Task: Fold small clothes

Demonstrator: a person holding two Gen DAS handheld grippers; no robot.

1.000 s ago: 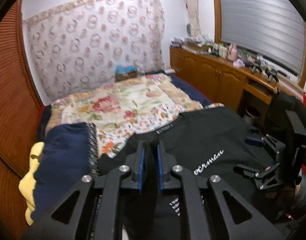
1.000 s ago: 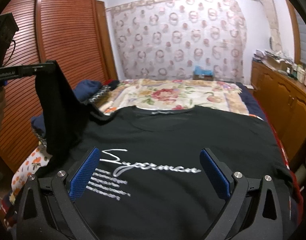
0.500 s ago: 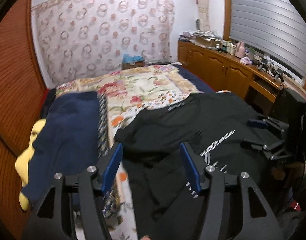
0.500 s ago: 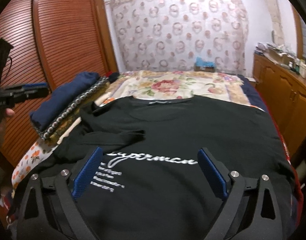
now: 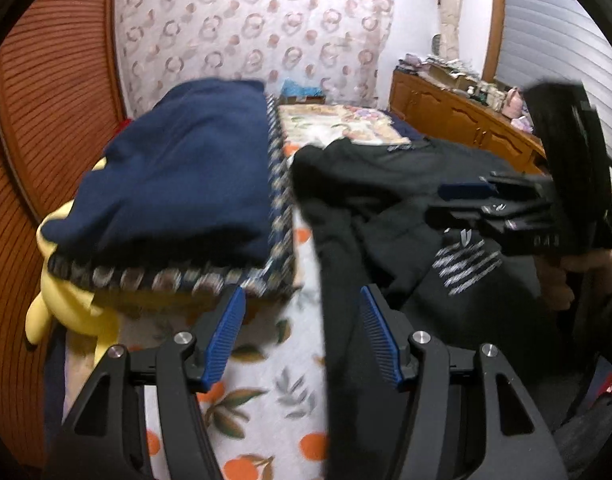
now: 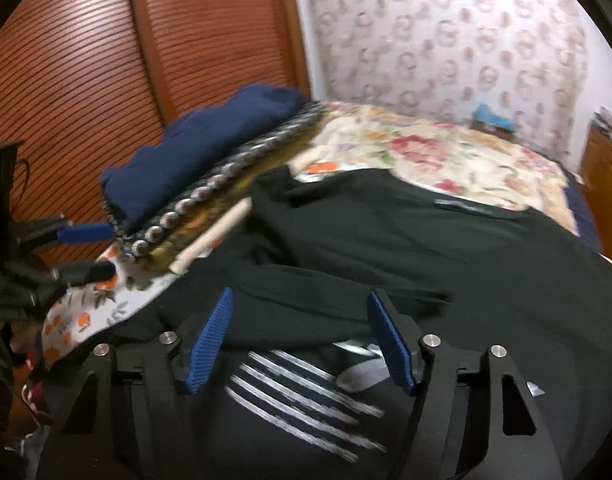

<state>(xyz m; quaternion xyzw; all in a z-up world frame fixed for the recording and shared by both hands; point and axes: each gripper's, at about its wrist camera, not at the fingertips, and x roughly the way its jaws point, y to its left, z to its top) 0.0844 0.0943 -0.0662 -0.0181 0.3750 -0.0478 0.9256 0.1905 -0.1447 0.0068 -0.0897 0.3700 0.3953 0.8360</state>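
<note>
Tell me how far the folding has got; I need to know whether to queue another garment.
Done: one sleeve of the black T-shirt lies folded across its front. In hand: nothing; the left gripper stands open over the shirt's near edge, and the right gripper, jaws just narrowing, hovers unclamped above the printed lines. Left: the other sleeve and the body folds.

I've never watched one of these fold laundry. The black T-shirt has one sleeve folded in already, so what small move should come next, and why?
Probably lower the left gripper onto the black T-shirt's near side edge and pinch it. Its jaws stand open, straddling that edge without gripping. The sleeve already lies folded across the chest. The right gripper, whose jaws have just been closing, holds nothing.
</note>
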